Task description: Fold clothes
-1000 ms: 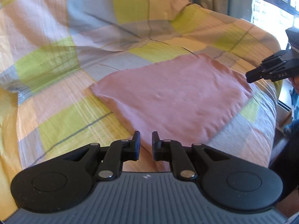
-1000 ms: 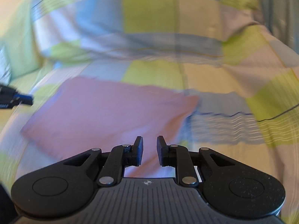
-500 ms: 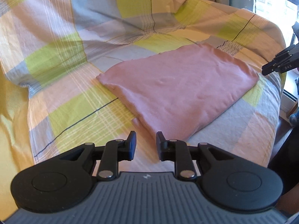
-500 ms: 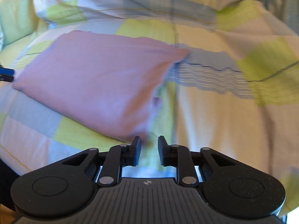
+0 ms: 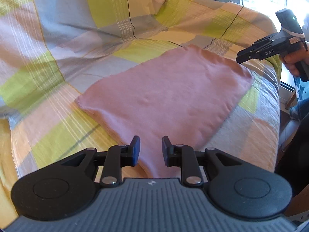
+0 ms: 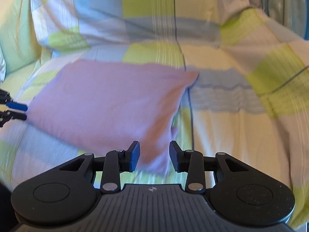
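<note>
Left wrist: I see my left tool (image 5: 148,150) parted, nothing between, over the near corner of folded pink garment (image 5: 166,96), frame centre, on checked bedcover (image 5: 58,119) | Right wrist: right tool (image 6: 154,155) just widened, empty; garment (image 6: 108,104) centre-left.

Matt pink cloth garment (image 5: 164,96), woven checked cotton-like bedsheet (image 5: 58,116), matt black plastic claw (image 5: 148,150)

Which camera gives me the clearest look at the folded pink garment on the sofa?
The left wrist view. There the folded pink garment lies sharp, with its corners and edges visible on the plaid sofa cover. The right wrist view shows the same garment smeared by motion blur, its near corner partly hidden behind the gripper.
</note>
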The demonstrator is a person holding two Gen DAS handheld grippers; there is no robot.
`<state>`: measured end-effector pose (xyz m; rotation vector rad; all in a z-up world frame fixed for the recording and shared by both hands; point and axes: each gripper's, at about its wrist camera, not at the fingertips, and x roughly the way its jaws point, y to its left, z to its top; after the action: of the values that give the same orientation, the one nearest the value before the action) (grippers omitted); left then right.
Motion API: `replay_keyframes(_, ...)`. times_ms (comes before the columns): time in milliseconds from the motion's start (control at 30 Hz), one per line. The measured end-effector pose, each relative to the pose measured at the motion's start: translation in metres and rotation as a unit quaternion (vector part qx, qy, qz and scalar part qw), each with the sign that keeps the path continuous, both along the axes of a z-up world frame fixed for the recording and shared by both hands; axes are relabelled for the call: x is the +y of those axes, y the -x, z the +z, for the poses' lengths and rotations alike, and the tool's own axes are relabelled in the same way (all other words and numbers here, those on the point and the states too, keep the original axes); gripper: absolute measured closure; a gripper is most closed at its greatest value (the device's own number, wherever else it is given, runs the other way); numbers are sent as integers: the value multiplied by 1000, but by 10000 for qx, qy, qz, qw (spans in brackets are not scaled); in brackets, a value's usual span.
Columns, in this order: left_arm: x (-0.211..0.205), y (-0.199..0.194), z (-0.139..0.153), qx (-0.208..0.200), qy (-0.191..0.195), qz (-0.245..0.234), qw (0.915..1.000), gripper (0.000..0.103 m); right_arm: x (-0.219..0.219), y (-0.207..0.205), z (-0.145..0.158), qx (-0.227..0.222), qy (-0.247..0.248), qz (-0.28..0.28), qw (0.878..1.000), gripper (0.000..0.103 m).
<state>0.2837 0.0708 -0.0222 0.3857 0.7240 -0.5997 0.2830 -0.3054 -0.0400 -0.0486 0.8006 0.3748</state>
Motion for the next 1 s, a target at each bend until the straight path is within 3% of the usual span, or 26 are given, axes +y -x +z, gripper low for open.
replay_keyframes(133,-17,-56,15,-176,-96,-335,9992,81,-4,-50,-18,-197,-217,-403,9988,62)
replay_keyframes(267,-38,-90,22,45,85,-515,9986,78,0,-69,-36,-193,225,-786,9965,64)
replay_keyframes(400,-77,-112,29,589,-220,-973,9933,74,-13,-63,-20,81,77,-1071,9942,64)
replay_keyframes(533,-124,-142,38,976,-490,-1424,9838,65,-19,-45,11,736,-374,-1246,9888,62)
replay_keyframes(767,-216,-208,22,1232,-939,-2356,9594,59,-21,-6,20,2086,-1514,-1789,9495,53)
replay_keyframes(900,-261,-240,-5,1362,-1367,-2825,9397,59,-23,10,2,2563,-1992,-2221,9194,53)
replay_keyframes(1000,-285,-261,-23,1644,-1616,-3123,9216,59,-22,18,-13,2748,-2187,-2357,9061,53)
